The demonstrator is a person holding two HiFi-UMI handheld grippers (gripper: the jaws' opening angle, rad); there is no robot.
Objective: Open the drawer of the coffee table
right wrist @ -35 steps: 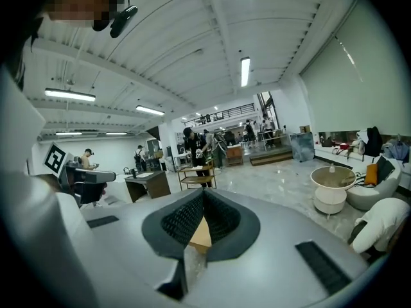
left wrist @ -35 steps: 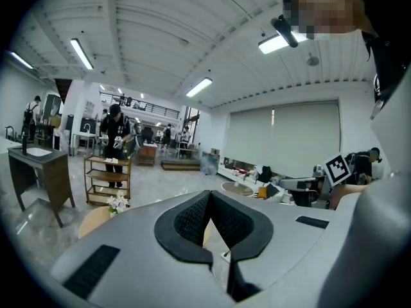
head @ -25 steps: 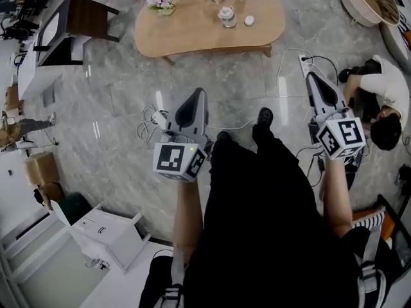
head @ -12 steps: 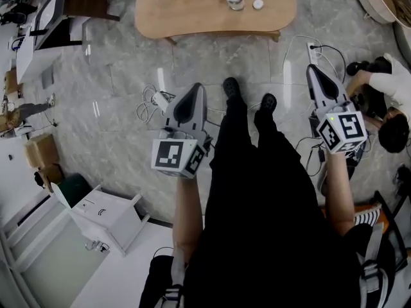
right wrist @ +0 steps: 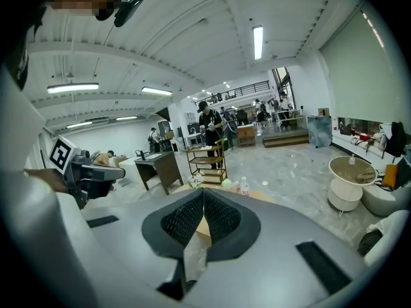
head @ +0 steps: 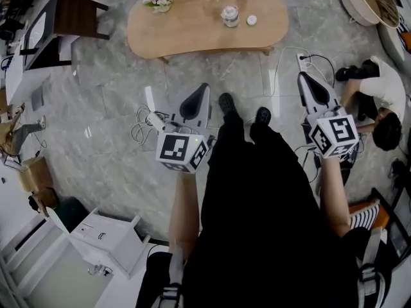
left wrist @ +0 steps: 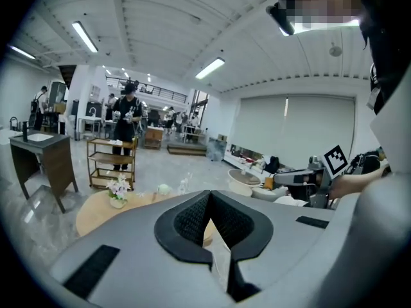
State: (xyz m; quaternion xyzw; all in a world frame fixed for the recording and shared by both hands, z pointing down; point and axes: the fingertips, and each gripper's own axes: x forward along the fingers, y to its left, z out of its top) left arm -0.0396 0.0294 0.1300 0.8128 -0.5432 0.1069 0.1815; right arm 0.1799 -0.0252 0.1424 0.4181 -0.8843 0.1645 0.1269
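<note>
The light wooden coffee table (head: 192, 27) stands ahead on the grey stone floor, with a flower pot, a jar and small cups on top. No drawer shows from here. In the head view both grippers hang well short of the table. My left gripper (head: 204, 90) points at it, shut and empty. My right gripper (head: 302, 77) is also shut on nothing. In the left gripper view the table (left wrist: 93, 212) lies beyond the closed left gripper (left wrist: 209, 194). The right gripper view shows the table (right wrist: 264, 195) behind the closed right gripper (right wrist: 203, 191).
Cables and a plug (head: 151, 117) lie on the floor by my left gripper, and a power strip (head: 307, 59) lies near the right one. A person (head: 385, 108) crouches at the right. A dark desk (head: 70, 15) stands far left, a white cabinet (head: 106, 233) near left.
The legs have taken a step. Both grippers have been carried forward towards the table and a little lower. Both have stayed shut.
</note>
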